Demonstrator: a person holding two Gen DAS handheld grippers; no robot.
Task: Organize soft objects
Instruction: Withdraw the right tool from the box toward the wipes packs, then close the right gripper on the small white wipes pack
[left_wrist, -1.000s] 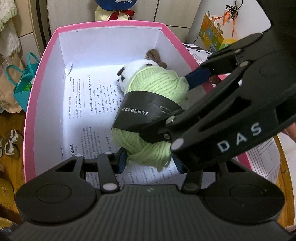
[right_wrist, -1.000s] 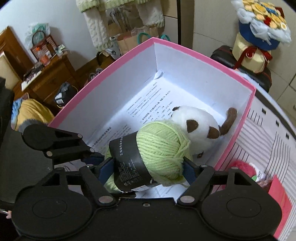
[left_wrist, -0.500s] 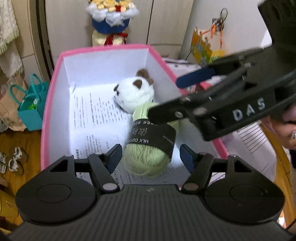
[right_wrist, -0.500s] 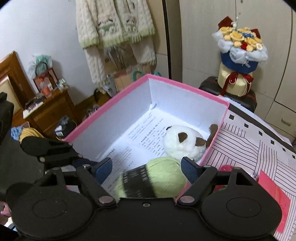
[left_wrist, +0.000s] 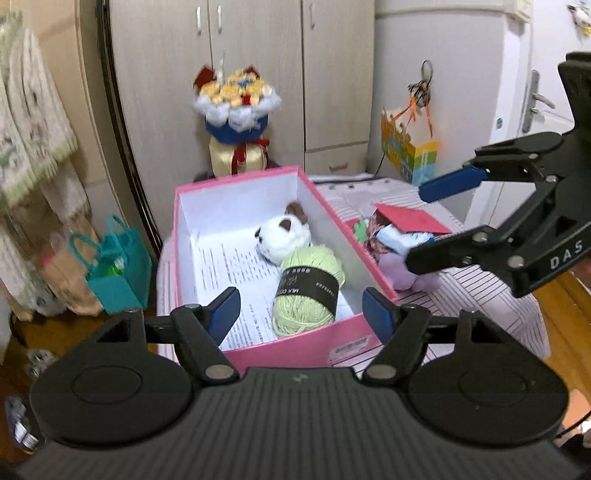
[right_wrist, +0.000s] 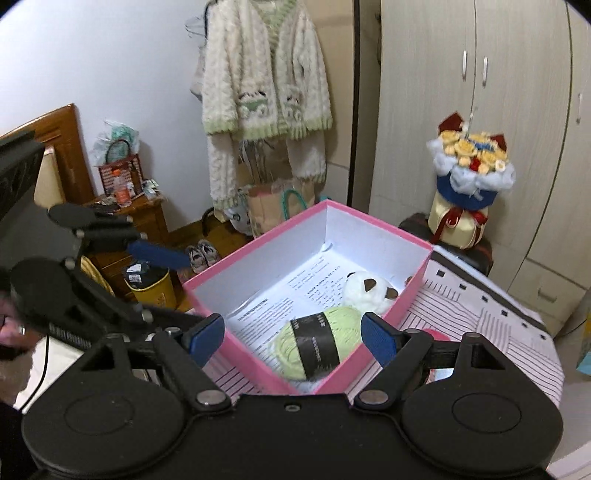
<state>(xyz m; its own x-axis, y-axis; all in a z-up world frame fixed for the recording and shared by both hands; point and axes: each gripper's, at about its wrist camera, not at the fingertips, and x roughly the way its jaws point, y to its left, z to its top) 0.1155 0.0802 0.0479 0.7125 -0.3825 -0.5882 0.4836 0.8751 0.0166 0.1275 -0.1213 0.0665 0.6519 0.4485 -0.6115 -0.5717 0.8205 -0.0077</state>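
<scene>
This was a lived-in bedroom at home. Ahead of my right gripper (right_wrist: 293, 336) a fluffy cardigan (right_wrist: 264, 81) hung on the wall, with shoes (right_wrist: 201, 253) on the wooden floor beneath it. Off to its left stood a wooden headboard (right_wrist: 55, 147) and a cluttered nightstand (right_wrist: 136, 218). To its right rose pale wardrobe doors (right_wrist: 476, 92), and a flower bouquet (right_wrist: 469, 173) sat before them. Beyond my left gripper (left_wrist: 301, 310) a teal gift bag (left_wrist: 118, 273) rested on the floor, and far right was a white door (left_wrist: 532, 103) with a handle.
</scene>
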